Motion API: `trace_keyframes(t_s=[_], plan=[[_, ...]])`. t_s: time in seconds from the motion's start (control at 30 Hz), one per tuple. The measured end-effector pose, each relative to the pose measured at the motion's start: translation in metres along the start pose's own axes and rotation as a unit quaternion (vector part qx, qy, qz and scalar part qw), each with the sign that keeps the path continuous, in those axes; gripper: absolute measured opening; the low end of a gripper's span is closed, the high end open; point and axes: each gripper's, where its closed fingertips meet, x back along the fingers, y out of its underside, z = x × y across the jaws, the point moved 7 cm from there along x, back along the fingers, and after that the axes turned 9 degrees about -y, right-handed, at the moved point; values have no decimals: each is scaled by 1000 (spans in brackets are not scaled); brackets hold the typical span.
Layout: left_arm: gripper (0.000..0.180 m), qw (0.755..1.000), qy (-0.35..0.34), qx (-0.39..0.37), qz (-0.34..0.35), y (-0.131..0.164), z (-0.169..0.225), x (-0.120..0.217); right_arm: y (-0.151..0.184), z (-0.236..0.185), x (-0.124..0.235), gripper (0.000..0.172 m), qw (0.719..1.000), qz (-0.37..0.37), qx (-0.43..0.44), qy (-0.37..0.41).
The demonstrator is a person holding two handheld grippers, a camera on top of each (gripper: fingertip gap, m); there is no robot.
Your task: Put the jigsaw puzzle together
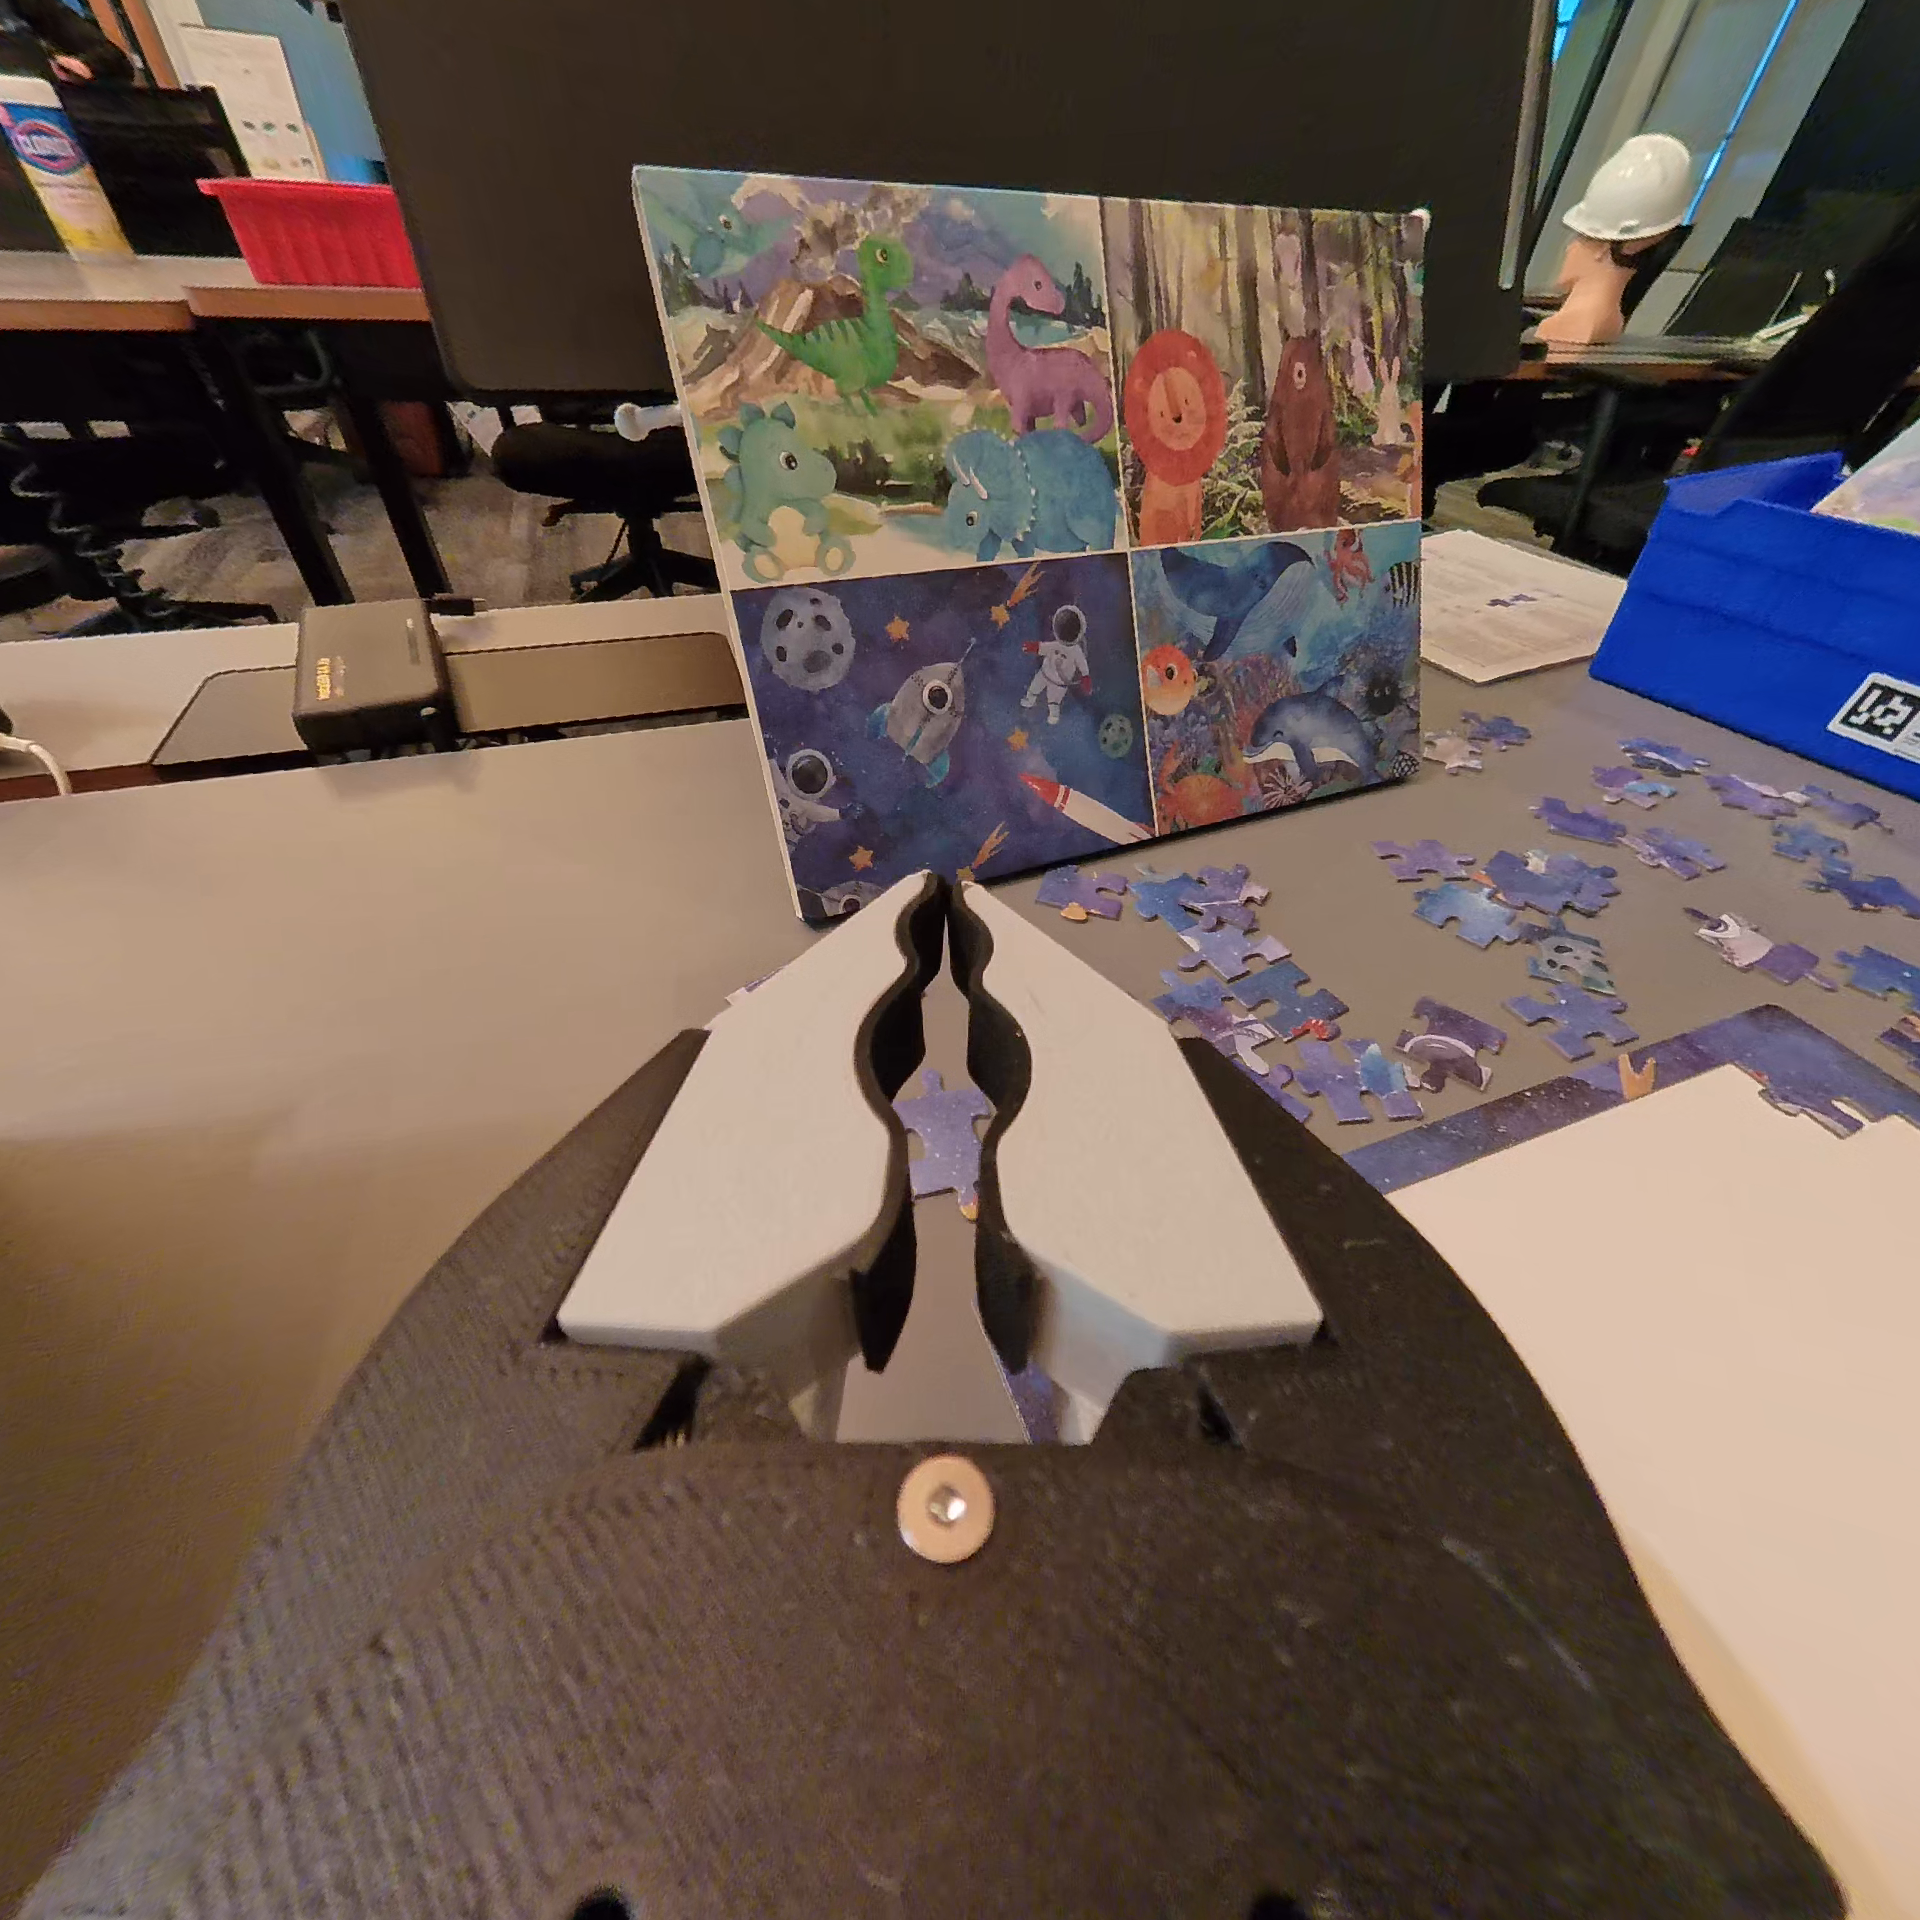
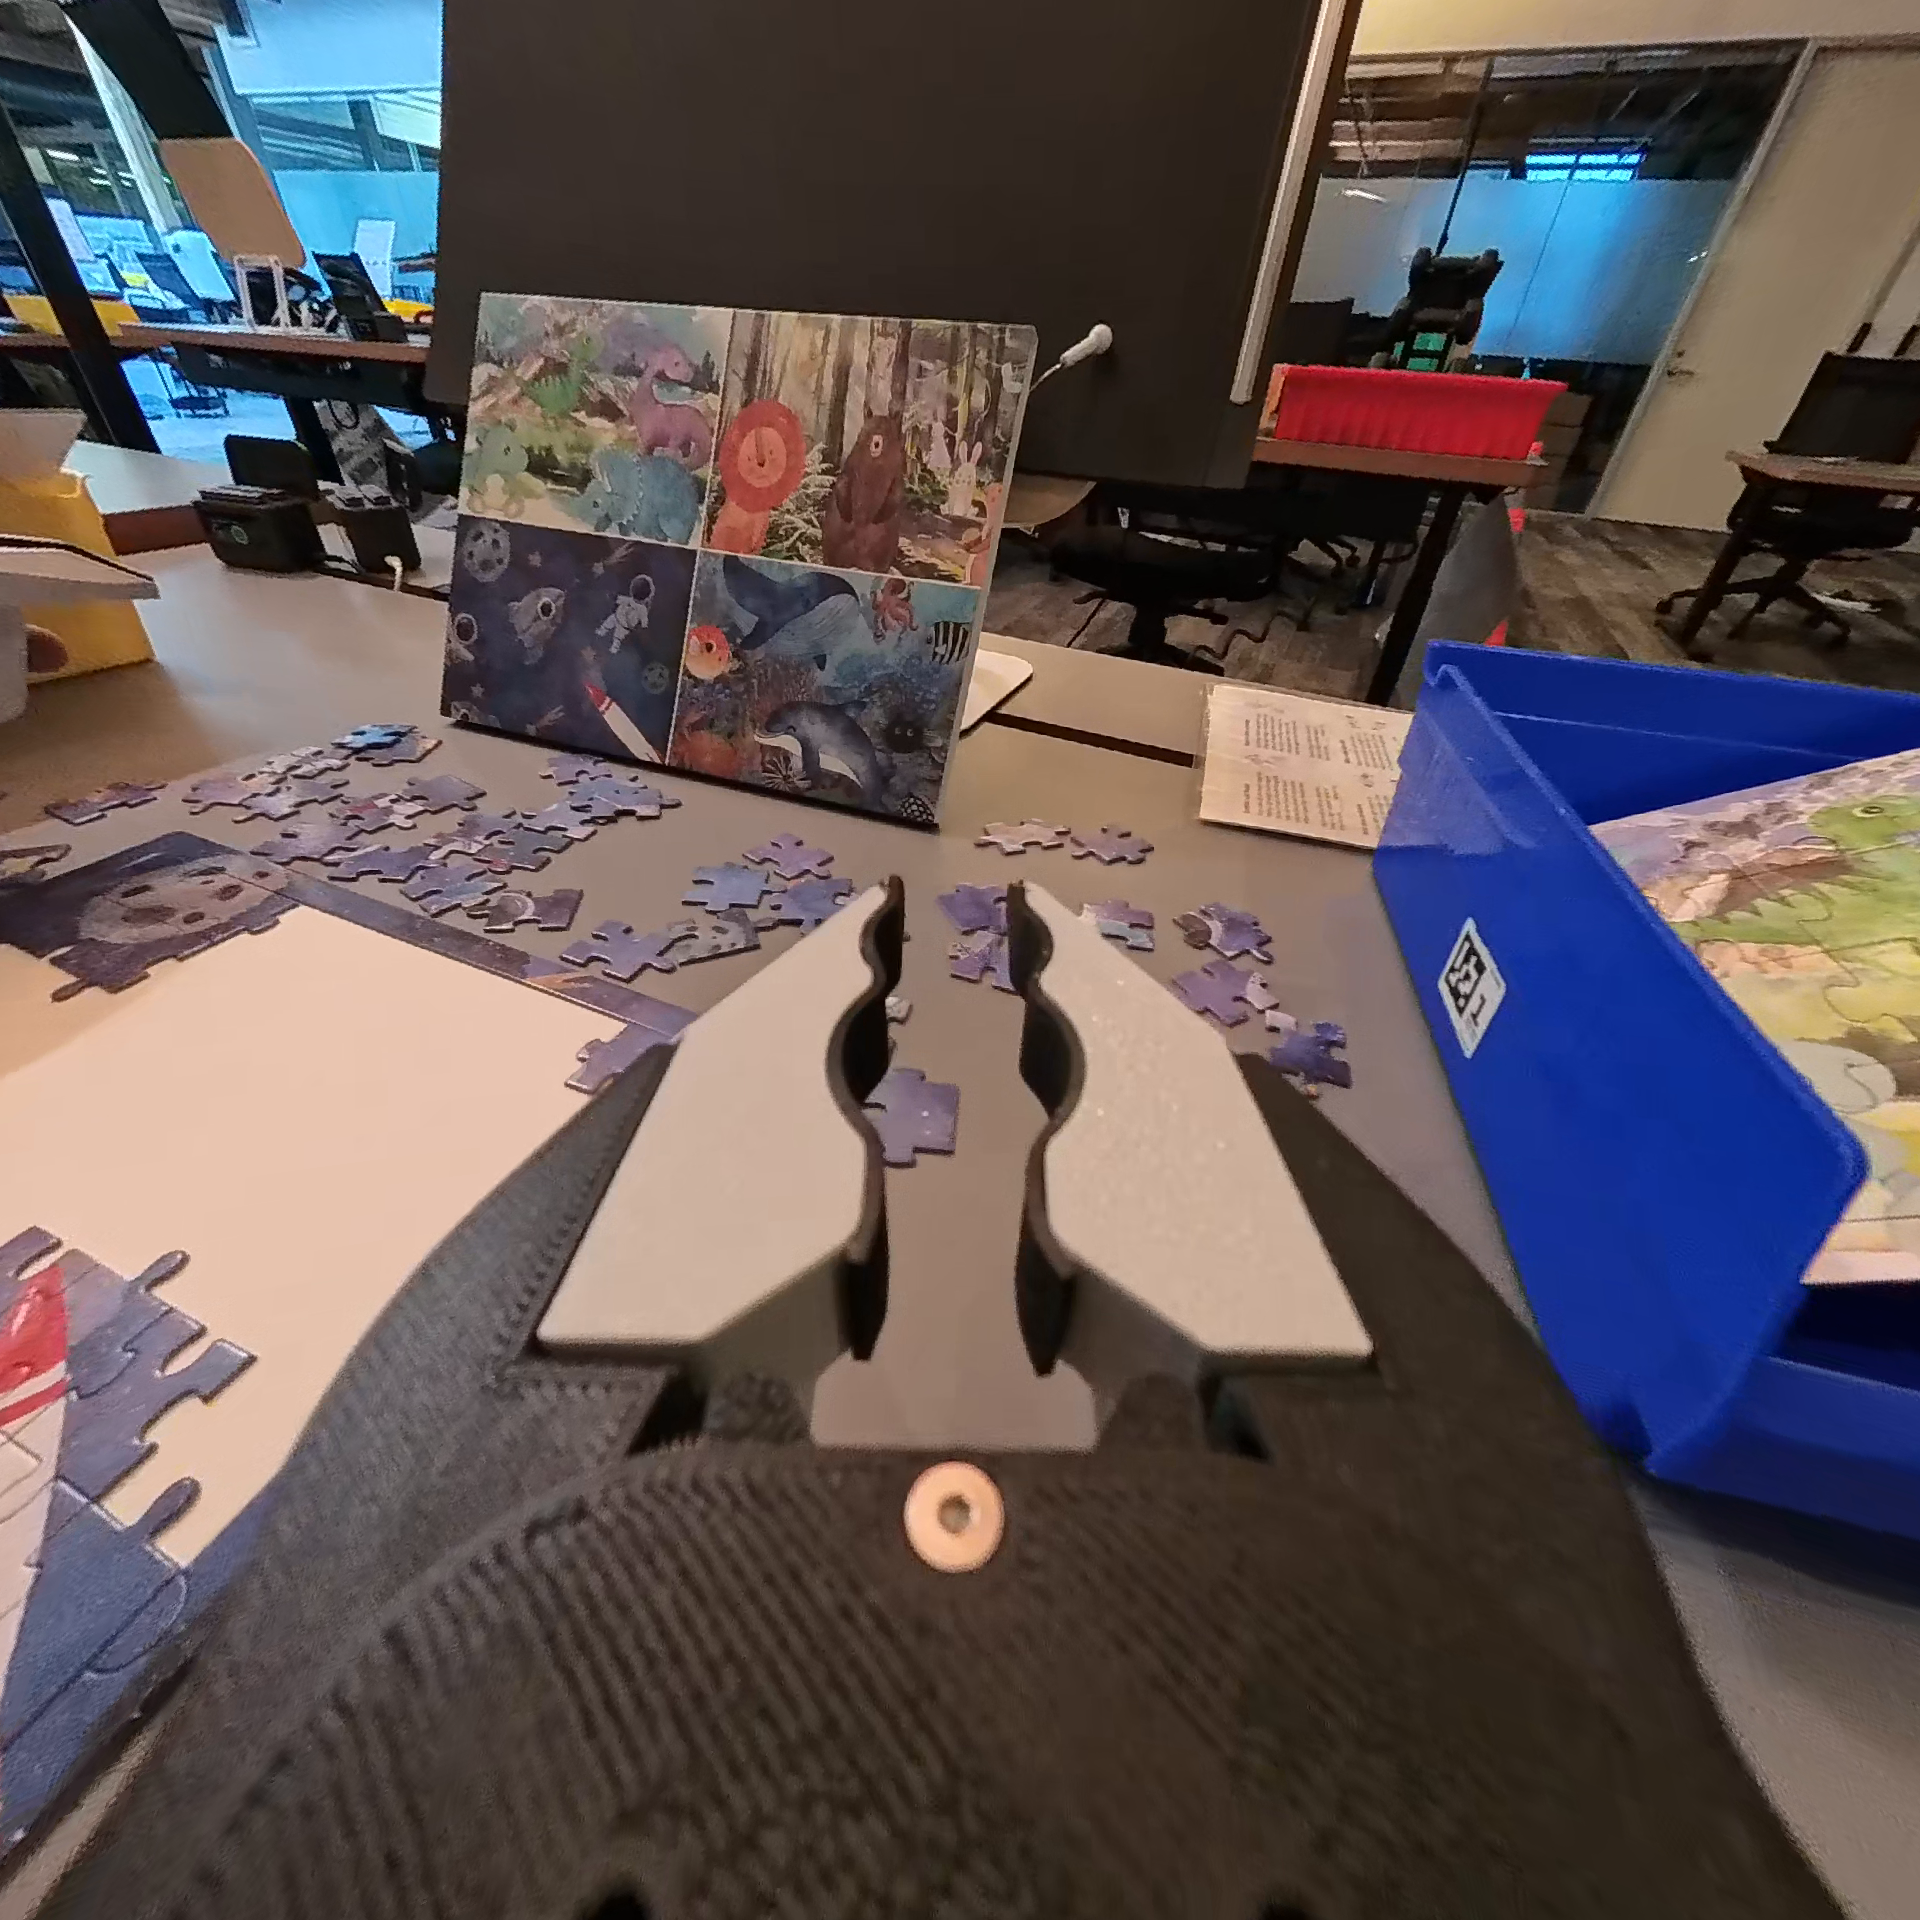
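Note:
My left gripper [image 1: 945, 896] is shut with the fingertips touching and nothing between them. It hovers over the grey table [image 1: 364, 987], just in front of the upright picture box [image 1: 1039, 520]. A blue puzzle piece [image 1: 940, 1138] lies on the table below its fingers. My right gripper [image 2: 954, 899] is open and empty, low over loose blue and purple puzzle pieces [image 2: 727, 894]. One piece [image 2: 920, 1117] lies on the table under its fingers and another [image 2: 977, 914] lies by its fingertips. A partly built puzzle border runs round a white board [image 2: 260, 1091], which also shows in the left wrist view [image 1: 1662, 1299].
A blue bin [image 2: 1610, 1091] holding a finished puzzle stands at the right and also shows in the left wrist view [image 1: 1766, 623]. A printed sheet [image 2: 1299, 769] lies behind it. More loose pieces [image 1: 1538, 883] are scattered right of the box. A black device [image 1: 369, 675] sits at the table's far left edge. The gap from one gripper's tips to the other's is roughly 40 centimeters. The blue puzzle piece [image 1: 940, 1138] lies around 9 centimeters away from my left fingertips.

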Motion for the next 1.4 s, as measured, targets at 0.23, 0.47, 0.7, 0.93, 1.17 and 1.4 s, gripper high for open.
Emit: trace_keyframes(t_s=[0.23, 0.47, 0.7, 0.93, 1.17, 1.4], plan=[[0, 1000, -1, 4, 4, -1, -2, 0, 0, 0, -1, 17, 1000, -5, 8, 2], [0, 1000, 3, 2, 8, -1, 0, 1, 0, -5, -2, 17, 1000, -7, 20, -2], [0, 1000, 2, 2, 10, -1, -1, 1, 0, -2, -2, 17, 1000, -6, 12, -2], [0, 1000, 1, -12, 10, 0, 2, 1, 2, -5, -4, 18, 1000, -13, 15, -11], [0, 1000, 11, -1, 9, 0, 3, 2, 16, -24, -29, 39, 992, -76, 22, -99], [0, 1000, 19, -12, 9, 1, 9, 1, -5, -10, -92, 50, 976, -139, 94, -140]])
